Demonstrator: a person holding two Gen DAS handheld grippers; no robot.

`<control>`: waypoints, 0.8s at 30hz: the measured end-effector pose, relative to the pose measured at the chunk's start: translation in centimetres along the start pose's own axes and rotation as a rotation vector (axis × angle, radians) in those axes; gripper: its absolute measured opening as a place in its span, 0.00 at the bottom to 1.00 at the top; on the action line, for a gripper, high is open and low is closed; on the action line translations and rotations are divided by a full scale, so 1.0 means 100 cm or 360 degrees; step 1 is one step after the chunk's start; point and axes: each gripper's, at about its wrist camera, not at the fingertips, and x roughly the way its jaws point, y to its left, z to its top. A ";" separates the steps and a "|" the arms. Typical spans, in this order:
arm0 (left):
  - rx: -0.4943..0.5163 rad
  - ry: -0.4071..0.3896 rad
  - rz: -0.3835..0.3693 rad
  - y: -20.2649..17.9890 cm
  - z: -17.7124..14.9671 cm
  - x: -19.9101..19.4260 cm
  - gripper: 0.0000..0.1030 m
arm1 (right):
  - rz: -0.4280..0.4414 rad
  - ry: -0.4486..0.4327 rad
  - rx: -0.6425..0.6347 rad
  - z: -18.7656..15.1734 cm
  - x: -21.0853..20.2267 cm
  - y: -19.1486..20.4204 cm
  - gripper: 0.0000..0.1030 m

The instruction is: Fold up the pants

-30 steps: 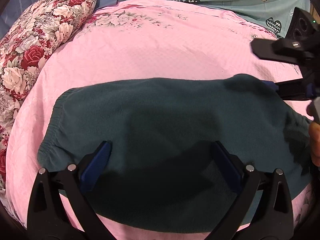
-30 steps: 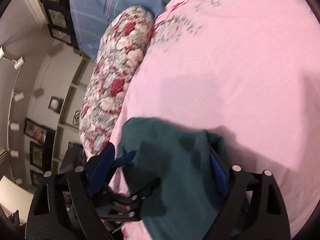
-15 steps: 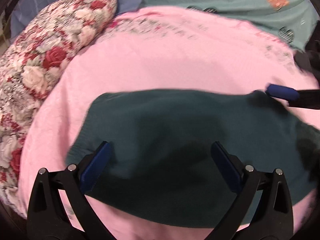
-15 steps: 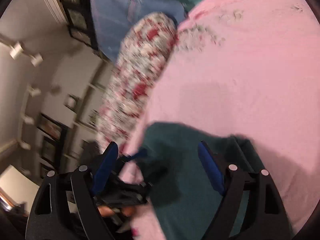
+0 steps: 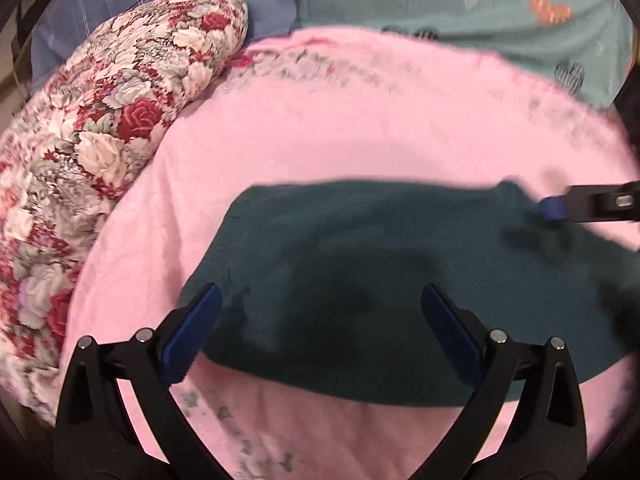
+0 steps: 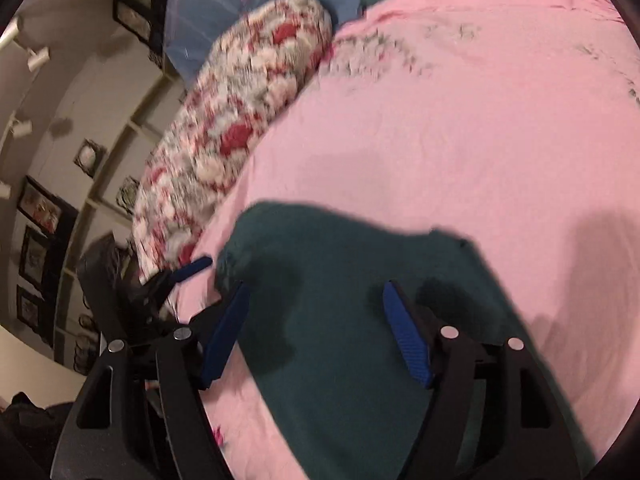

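- Two grippers hover over dark teal pants lying on a pink bedspread.
- Left gripper: spread wide, holding nothing.
- Right gripper: likewise wide, empty.

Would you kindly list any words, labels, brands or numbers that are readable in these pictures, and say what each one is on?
None can be read.
The teal sheet carries only heart prints, with no legible lettering.
The framed pictures on the wall are too small and blurred to read.
The pants show no label.
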 end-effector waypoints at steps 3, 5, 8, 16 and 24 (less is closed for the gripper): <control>-0.0168 0.0127 -0.0087 0.021 -0.008 0.025 0.98 | -0.0016 0.0102 0.0054 -0.010 0.016 -0.013 0.73; -0.0247 0.0122 -0.0109 0.029 -0.008 0.021 0.98 | -0.0081 0.0071 0.0068 -0.013 0.002 -0.006 0.73; -0.0208 0.0016 -0.0124 0.016 -0.006 -0.006 0.98 | -0.0092 -0.0158 -0.0065 -0.028 -0.054 0.017 0.76; 0.0299 -0.0189 -0.0576 -0.114 0.006 -0.075 0.98 | -0.1120 -0.0876 0.0251 -0.189 -0.256 -0.040 0.80; 0.0673 -0.0048 -0.0788 -0.245 -0.025 -0.074 0.98 | -0.1392 -0.0918 0.0722 -0.303 -0.339 -0.131 0.67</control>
